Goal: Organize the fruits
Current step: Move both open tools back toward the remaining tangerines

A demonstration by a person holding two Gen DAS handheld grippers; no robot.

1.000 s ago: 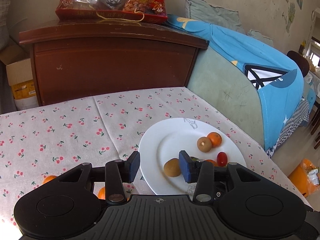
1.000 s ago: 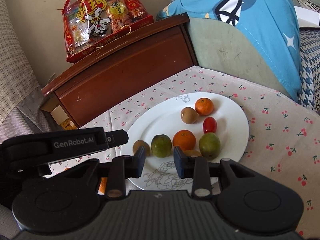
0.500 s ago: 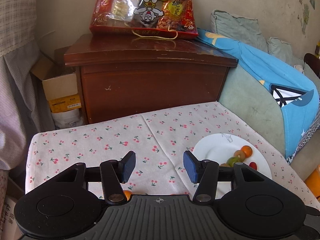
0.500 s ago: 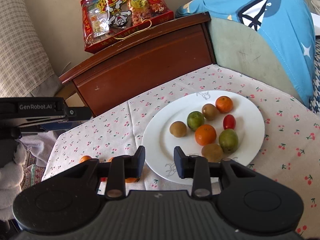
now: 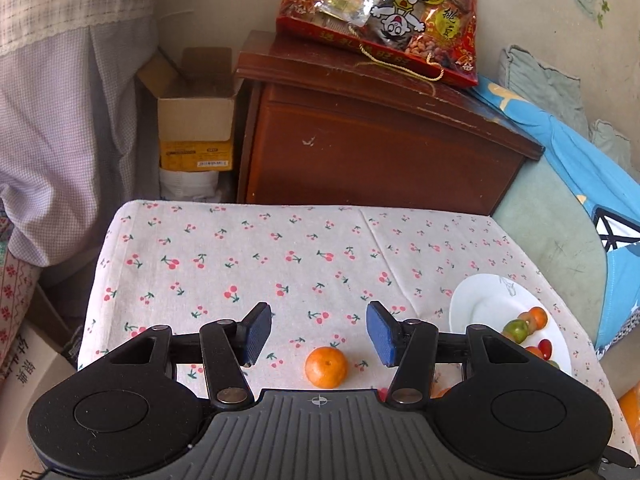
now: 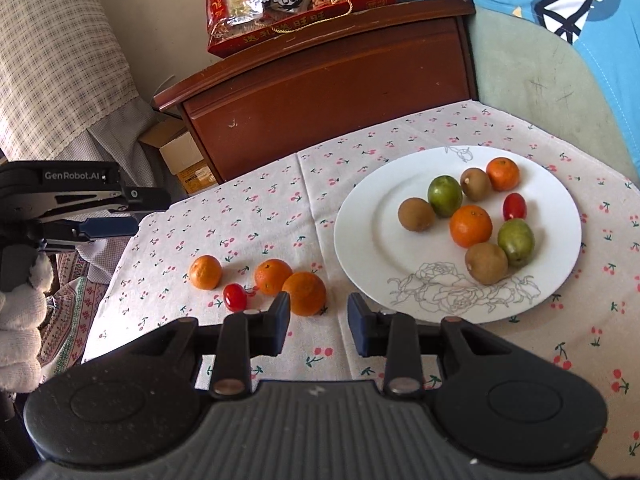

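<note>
Left gripper (image 5: 318,334), lower centre of its view: jaws apart, empty, just opened wider. Mandarin (image 5: 326,367) on cloth between pads, untouched. Best to lower squarely, close gently. Right gripper (image 6: 318,330) narrowly open, empty. Plate (image 6: 360,224) beyond, right, holds fruit.

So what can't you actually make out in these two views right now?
- Left wrist view: most of the fruit on the white plate sits behind the left gripper body, so it can't be counted there.
- Left wrist view: an orange thing is cut off by the right edge; unidentifiable.
- Right wrist view: the person's gloved hand is cut off by the left edge.
- Right wrist view: the cardboard box contents are hidden by the wooden cabinet.
</note>
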